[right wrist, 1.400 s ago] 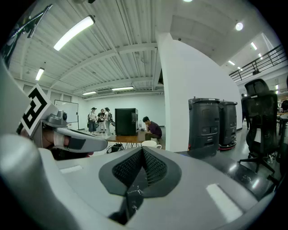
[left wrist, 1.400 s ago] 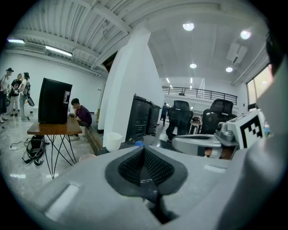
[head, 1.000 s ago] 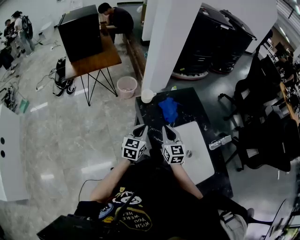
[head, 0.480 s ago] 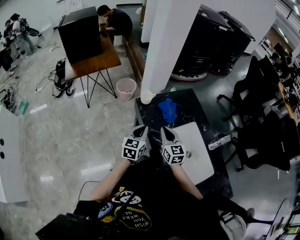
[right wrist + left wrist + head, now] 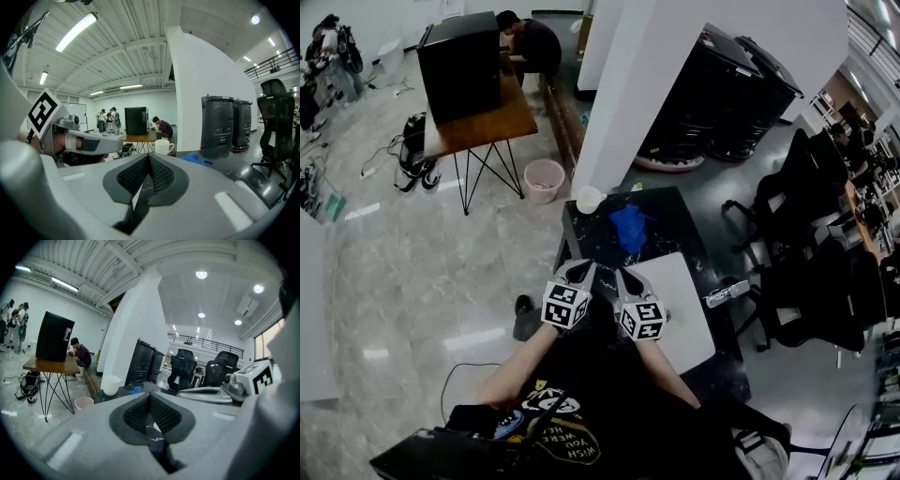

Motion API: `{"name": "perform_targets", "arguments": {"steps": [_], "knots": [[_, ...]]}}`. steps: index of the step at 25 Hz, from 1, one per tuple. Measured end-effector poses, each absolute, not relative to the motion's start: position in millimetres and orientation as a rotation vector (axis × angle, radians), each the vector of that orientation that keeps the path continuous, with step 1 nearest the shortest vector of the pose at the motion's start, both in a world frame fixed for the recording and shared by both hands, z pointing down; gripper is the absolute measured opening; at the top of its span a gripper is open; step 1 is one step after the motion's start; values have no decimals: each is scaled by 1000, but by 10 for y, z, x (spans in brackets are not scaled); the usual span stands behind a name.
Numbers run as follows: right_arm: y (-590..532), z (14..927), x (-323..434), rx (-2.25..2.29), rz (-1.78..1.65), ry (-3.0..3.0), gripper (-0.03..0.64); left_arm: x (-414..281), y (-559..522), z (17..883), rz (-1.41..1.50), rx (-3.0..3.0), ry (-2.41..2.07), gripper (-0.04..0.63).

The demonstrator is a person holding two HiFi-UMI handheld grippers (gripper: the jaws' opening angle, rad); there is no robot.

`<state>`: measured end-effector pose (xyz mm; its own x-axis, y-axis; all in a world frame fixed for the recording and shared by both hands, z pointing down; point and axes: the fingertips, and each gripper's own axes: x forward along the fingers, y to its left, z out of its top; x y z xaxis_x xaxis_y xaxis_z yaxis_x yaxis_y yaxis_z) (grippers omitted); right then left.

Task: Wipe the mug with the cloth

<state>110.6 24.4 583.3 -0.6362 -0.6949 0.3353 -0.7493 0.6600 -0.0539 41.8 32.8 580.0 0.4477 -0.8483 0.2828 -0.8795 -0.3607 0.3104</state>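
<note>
Dark marble-patterned table, seen from above; the person stands at its near edge.

Left gripper and right gripper are side by side over the near edge, pointing across the table and close together without touching.
- Left gripper: jaws pressed together, ribbed pads meeting at the tip, nothing between them.
- Right gripper: jaws pressed together in the same way, nothing between them.

Task things, both well beyond the gripper tips:
- White mug stands upright at the far left corner of the table, mouth up. Its inside looks plain white from above; I cannot tell whether anything is in it. In the right gripper view the mug shows its handle to the right. The left gripper view also shows the mug.
- Blue cloth lies crumpled on the far half of the table, near the mug and to its right, apart from it. It is partly visible beyond the jaws in both gripper views.

Other items:
- White flat board lies on the near right part of the table.
- Pink bucket stands on the floor beyond the table's far left corner. It is open-topped, and its contents are too small to make out.
- Wooden table stands further back, with a black box on it and a seated person behind.
</note>
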Motion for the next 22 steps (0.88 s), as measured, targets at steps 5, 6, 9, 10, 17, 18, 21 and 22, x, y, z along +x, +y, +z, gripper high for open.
{"name": "perform_targets", "arguments": {"steps": [5,6,9,10,17,18,21,22], "knots": [[219,5910,1022,1124,261,-2595,2,295,399,5874,116,2261,-1489,3],[171,5924,1032,1133,257,-2591,2,264,390,5887,121,2256,-1496,3],[-47,5906,1047,1172,232,-2579,2,145,267,5901,117,2229,-1509,3],[-125,5893,1042,1181,222,-2577,2,107,209,5911,117,2222,-1511,3],[-616,5914,1060,1251,209,-2539,2,24,-239,5983,154,2260,-1505,3],[-678,5942,1042,1255,214,-2532,2,10,-308,5984,161,2270,-1501,3],[-815,6040,954,1237,215,-2514,2,-41,-487,5985,171,2289,-1485,3],[-850,6068,928,1228,212,-2510,2,-51,-535,5981,168,2299,-1479,3]]}}
